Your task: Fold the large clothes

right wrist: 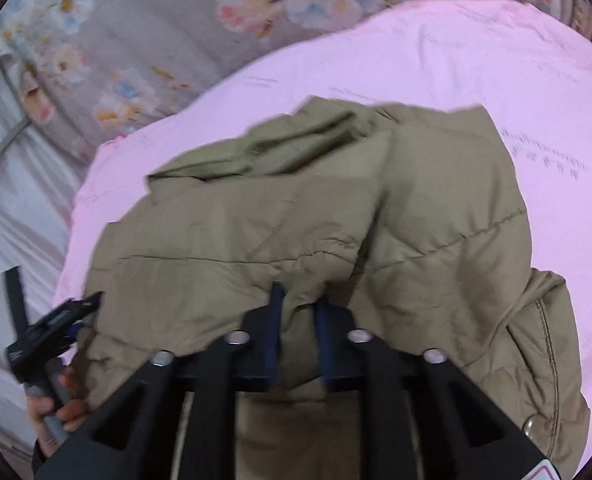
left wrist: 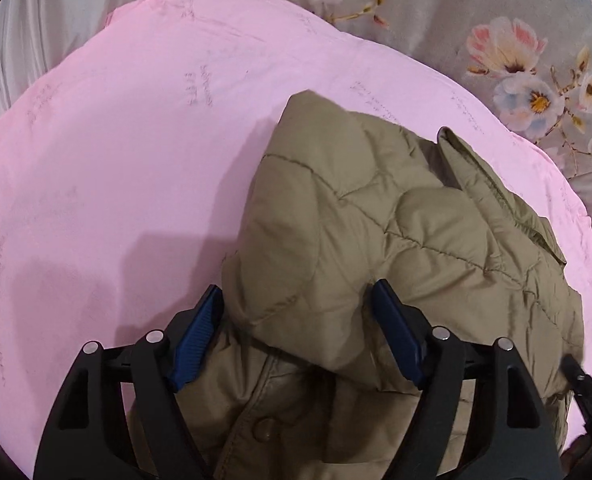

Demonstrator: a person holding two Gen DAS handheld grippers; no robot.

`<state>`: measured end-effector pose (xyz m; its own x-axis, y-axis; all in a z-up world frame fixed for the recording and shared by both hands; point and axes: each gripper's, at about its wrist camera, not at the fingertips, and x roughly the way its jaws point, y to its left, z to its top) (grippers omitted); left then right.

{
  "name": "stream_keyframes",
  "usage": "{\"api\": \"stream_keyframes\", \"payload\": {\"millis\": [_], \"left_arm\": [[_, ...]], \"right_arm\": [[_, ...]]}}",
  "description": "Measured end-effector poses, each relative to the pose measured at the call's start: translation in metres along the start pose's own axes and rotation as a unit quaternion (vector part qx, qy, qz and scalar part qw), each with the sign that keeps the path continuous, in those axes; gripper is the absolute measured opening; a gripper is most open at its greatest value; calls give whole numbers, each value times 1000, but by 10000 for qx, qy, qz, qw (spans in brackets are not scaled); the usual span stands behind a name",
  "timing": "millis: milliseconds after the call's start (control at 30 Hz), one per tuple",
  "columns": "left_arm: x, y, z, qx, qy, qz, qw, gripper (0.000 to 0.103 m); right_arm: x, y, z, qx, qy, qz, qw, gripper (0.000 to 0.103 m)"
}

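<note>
Left fingers (left wrist: 296, 292) wide astride jacket (left wrist: 376, 220), right fingers (right wrist: 298, 300) pinching its fold, angled down

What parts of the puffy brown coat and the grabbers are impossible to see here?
- Left wrist view: the jacket's near end, cut off by the bottom edge and hidden behind the open left hand-held gripper.
- Right wrist view: the fabric pinched inside the shut right hand-held gripper, covered by its fingers; motion blur smears the jacket's stitching.
- Both views: how the jacket's underside lies on the pink sheet; the jacket itself hides it.
</note>
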<state>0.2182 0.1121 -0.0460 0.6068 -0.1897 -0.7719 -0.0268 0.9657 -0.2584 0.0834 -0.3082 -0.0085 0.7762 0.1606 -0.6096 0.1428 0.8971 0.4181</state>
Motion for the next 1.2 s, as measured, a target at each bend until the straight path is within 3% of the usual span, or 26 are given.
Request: {"api": "stream_keyframes", "payload": {"millis": [100,267,533,667,767,900,967,1033,1133,1200], "left_arm": [[-2,1,-5,96,-24,-30,9999,75],[-2,-10,-16,504,-227,341,9979,77],[-3,-11,-16,612,-241,516,9965,80],[-26,-16,-19,1003,-427,920,9898,79],[-50,-23,-12,1097,-654,896,9878,77],[-74,-62,10,1283,-1045,694,9838,77],[-67,-86,17,1466,-1153,747,9796,78],[-46,-96,20,1505,-1007,811,9801,78],[-1,-89,13,1509,-601,1004,9816,78],[14,-76,-3,1530,-629,977,9814,82]], "right_arm": [[-36,16,-5,-487,-440,-194,9977,6],[12,-12,-25,-453,336,-900,9943,10],[-8,-50,-39,223,223,-579,9978,10],[-38,-61,-30,234,-42,-1089,9938,20],[-50,-49,-14,31,-189,-1035,9944,22],[-35,-1,13,-550,-291,-703,9956,22],[-19,19,18,-813,-278,-686,9939,22],[6,31,18,-1025,-132,-774,9916,22],[45,27,3,-1178,200,-981,9880,21],[52,21,-10,-1192,141,-854,9891,20]]}}
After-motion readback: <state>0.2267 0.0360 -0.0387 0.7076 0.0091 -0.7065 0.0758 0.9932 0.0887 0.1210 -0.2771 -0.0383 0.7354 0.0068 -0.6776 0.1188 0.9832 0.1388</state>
